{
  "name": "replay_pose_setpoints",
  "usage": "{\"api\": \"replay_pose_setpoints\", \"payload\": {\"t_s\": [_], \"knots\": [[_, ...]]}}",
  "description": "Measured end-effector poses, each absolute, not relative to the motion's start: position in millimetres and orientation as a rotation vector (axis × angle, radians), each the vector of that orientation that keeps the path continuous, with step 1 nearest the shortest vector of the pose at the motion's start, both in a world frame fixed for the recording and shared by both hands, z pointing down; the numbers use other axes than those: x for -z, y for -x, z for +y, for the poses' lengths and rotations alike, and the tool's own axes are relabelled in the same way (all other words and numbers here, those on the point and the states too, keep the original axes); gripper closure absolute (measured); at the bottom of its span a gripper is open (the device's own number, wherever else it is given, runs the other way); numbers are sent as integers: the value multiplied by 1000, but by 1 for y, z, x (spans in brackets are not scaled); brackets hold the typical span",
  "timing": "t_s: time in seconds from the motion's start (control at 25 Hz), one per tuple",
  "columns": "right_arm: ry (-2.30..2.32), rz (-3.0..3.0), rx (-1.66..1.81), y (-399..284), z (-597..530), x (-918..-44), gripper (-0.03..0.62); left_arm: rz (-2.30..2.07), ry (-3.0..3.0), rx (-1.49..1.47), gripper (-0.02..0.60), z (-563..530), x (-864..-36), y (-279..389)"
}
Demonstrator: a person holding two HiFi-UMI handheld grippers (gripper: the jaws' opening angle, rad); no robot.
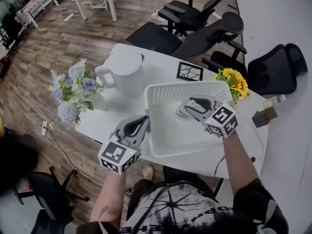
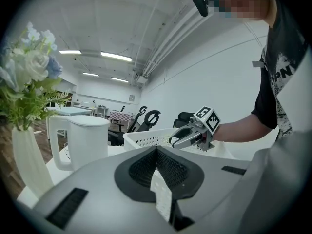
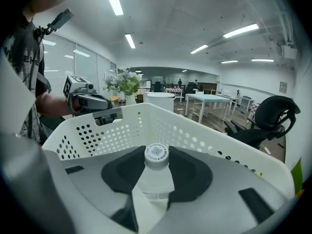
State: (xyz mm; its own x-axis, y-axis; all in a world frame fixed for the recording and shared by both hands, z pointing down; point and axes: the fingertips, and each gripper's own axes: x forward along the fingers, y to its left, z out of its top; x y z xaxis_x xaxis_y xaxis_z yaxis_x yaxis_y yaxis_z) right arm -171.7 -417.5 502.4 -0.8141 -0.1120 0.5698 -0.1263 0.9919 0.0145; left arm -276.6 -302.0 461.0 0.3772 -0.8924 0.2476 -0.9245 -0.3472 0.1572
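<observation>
A white perforated basket (image 1: 185, 86) stands on the white table (image 1: 161, 65). My right gripper (image 1: 182, 112) reaches into the basket and is shut on a clear plastic bottle (image 3: 155, 177) with a white cap, held low over the basket floor. In the right gripper view the basket's far wall (image 3: 195, 133) curves around the bottle. My left gripper (image 1: 145, 122) is at the basket's left wall, and its jaws are shut on a strip of that white wall (image 2: 161, 196). In the left gripper view the right gripper (image 2: 181, 139) shows above the basket's rim (image 2: 146, 137).
A white pitcher (image 1: 126, 72) stands at the basket's far left, with a vase of blue and white flowers (image 1: 74, 92) beside it. Yellow flowers (image 1: 233, 82) and a black-patterned card (image 1: 189, 72) lie behind the basket. Office chairs (image 1: 195, 28) crowd the far side.
</observation>
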Motion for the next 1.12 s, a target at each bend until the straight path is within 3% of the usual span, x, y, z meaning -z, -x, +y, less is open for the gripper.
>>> {"api": "replay_pose_setpoints", "payload": {"t_s": [0.4,1.12], "knots": [[-216,-2552,-10,172,-411,-491,436,-1586,-2409,-192,574,-302,-455,270],[-450,-2845,-5,168,-387,-364,437,-1525,-2539,-155,574,-284,-419,261]]}}
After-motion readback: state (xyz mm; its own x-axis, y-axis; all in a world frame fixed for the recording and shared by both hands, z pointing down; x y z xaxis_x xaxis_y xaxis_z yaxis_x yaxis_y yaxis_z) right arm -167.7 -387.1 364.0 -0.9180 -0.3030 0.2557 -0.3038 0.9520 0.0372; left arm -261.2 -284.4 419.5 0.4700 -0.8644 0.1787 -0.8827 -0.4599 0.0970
